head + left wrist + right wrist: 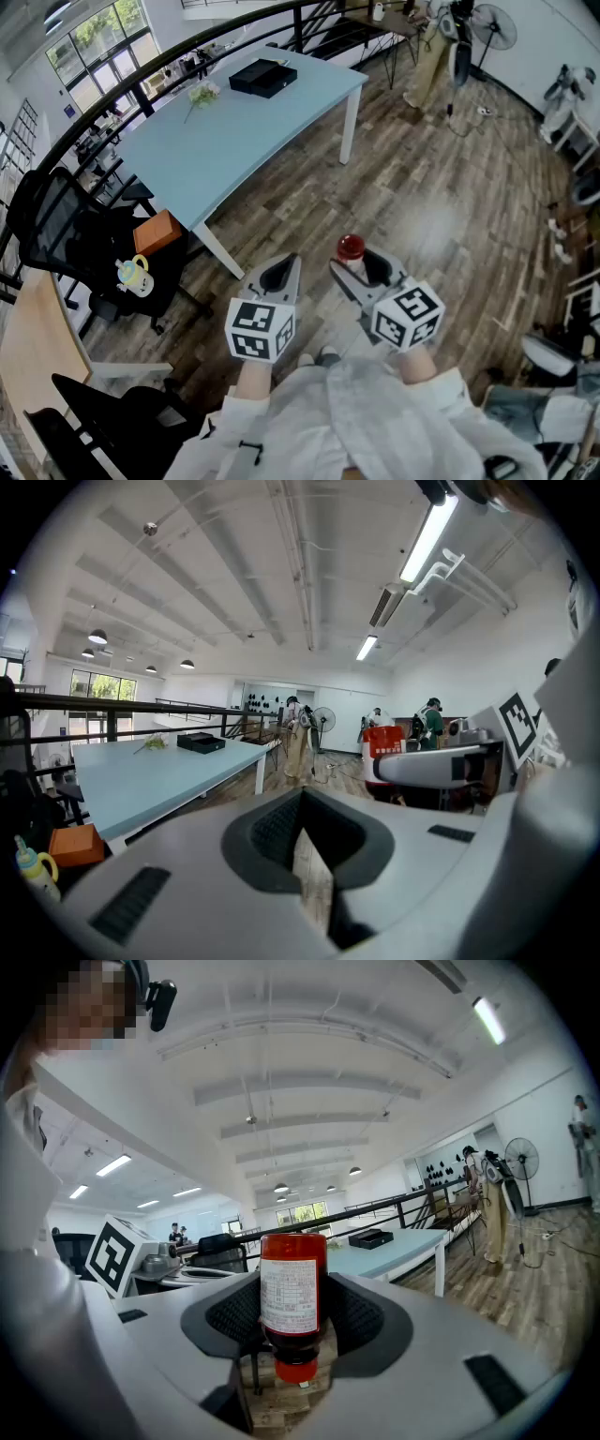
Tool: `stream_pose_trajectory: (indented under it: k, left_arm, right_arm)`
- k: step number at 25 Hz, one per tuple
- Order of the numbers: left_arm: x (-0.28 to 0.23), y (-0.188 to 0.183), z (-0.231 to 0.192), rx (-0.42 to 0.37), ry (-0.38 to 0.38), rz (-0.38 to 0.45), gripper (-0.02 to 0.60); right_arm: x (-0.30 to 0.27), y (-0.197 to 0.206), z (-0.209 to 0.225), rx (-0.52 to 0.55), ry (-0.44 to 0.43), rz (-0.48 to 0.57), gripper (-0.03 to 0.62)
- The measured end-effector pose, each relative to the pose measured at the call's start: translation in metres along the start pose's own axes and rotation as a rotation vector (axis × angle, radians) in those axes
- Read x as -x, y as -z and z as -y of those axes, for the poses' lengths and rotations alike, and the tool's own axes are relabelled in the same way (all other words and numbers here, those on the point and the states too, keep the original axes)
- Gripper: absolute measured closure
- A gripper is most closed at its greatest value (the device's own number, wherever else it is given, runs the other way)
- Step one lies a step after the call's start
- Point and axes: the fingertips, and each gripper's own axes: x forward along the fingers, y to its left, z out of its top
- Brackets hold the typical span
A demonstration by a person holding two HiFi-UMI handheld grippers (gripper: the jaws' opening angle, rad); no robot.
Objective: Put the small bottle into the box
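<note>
My right gripper is shut on the small bottle, a red one with a white label. The bottle stands between the pads with its cap pointing down toward the wooden floor. To its left, my left gripper is shut and holds nothing; its view shows the jaws meeting with only a thin slit. The black box lies open on the far end of the light blue table, well away from both grippers. It also shows small in the left gripper view as the box and in the right gripper view as the box.
A green sprig lies on the table near the box. Black office chairs stand at the left, one bearing an orange item. A dark railing runs behind the table. A fan and people stand at the far end.
</note>
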Motion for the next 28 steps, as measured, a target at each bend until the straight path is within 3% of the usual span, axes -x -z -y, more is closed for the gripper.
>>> stream_pose_trajectory:
  k: [28]
  left_arm:
    - [-0.028, 0.011, 0.005, -0.004, -0.038, -0.062, 0.58]
  right_arm:
    - [-0.017, 0.017, 0.018, -0.058, -0.044, -0.041, 0.385]
